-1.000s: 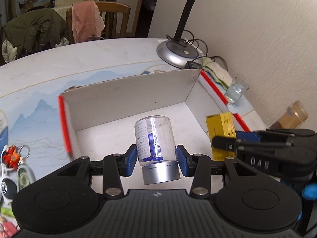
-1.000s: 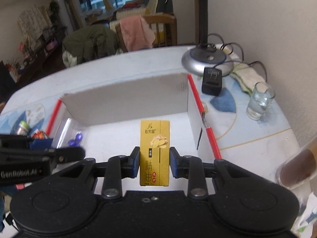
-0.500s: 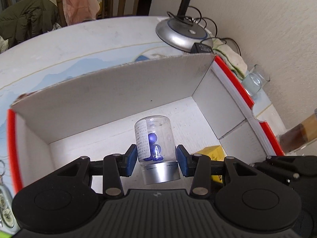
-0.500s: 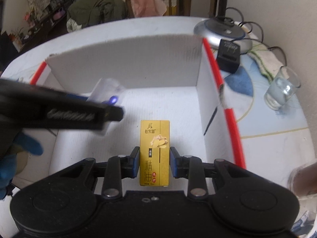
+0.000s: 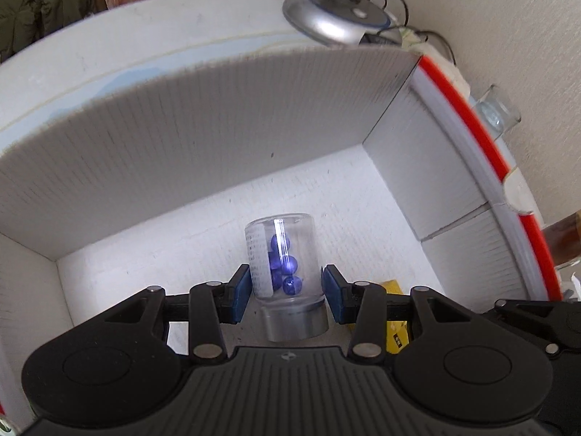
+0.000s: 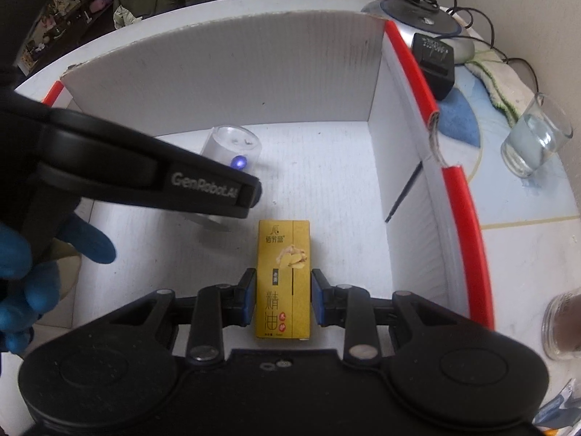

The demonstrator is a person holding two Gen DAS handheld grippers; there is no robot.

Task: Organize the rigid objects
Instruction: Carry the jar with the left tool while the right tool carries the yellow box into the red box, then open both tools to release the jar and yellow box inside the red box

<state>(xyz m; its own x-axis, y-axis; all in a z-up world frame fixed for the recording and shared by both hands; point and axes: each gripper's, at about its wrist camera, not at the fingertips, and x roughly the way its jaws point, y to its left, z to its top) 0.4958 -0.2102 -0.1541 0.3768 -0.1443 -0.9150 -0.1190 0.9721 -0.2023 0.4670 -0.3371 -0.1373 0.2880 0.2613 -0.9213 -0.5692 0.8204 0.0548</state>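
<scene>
The left hand-held gripper (image 5: 287,296) is clamped on a clear jar (image 5: 281,261) of blue balls, its long axis along the fingers, silver cap toward the camera; the right hand-held gripper (image 6: 283,298) is clamped on a yellow carton (image 6: 284,279), held lengthwise likewise; both hang inside the white box (image 6: 232,72), floor straight ahead; the jar lies left of the carton and nearer the back wall.
</scene>
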